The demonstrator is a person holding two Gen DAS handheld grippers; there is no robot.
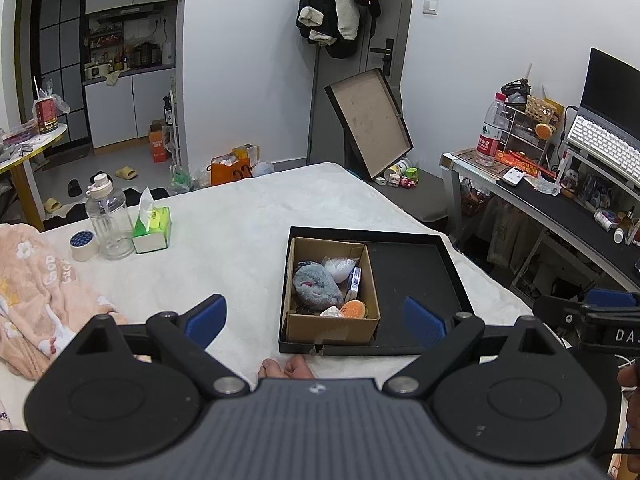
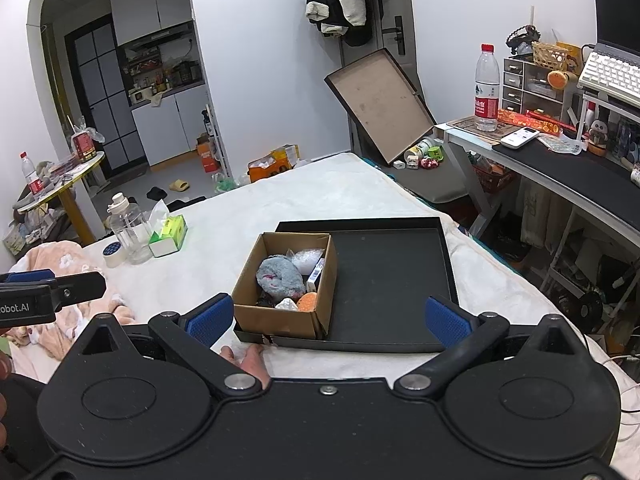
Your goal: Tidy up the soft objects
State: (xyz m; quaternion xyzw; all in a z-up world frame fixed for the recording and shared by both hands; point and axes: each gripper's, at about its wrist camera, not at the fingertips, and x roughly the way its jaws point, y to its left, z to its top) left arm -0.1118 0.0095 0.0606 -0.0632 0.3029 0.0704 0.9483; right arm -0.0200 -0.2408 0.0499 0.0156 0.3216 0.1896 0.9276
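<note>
We are looking over two hand-held claws toward a bed covered in a white blanket (image 1: 248,216). Our left claw (image 1: 316,316) has its blue-padded jaws spread wide and grips nothing. Our right claw (image 2: 330,314) is just as wide open and also empty. Both hover above the near edge of the bed, short of the box.

On the blanket sits a shallow black tray (image 1: 416,272). In its left half stands an open cardboard box (image 1: 332,326). Inside the box lie a grey fluffy plush (image 1: 314,282) with a pink mark, a clear crinkly bag (image 1: 340,268) behind it, a small blue and white carton (image 1: 354,280) upright against the right wall, an orange round squishy toy (image 1: 354,310) near the front, and a pale lump beside that which we cannot identify.

We judge the grey plush to be light and yielding, so it should compress under the pads; pinching its bulging middle looks safest. The orange toy probably squashes and may slip, so a grip across its widest part seems best. The bag looks thin and could slide out of a loose grip.

To the left, away from the tray, stand a tissue pack (image 1: 152,226), a clear bottle (image 1: 108,220) and a tape roll (image 1: 83,245).
</note>
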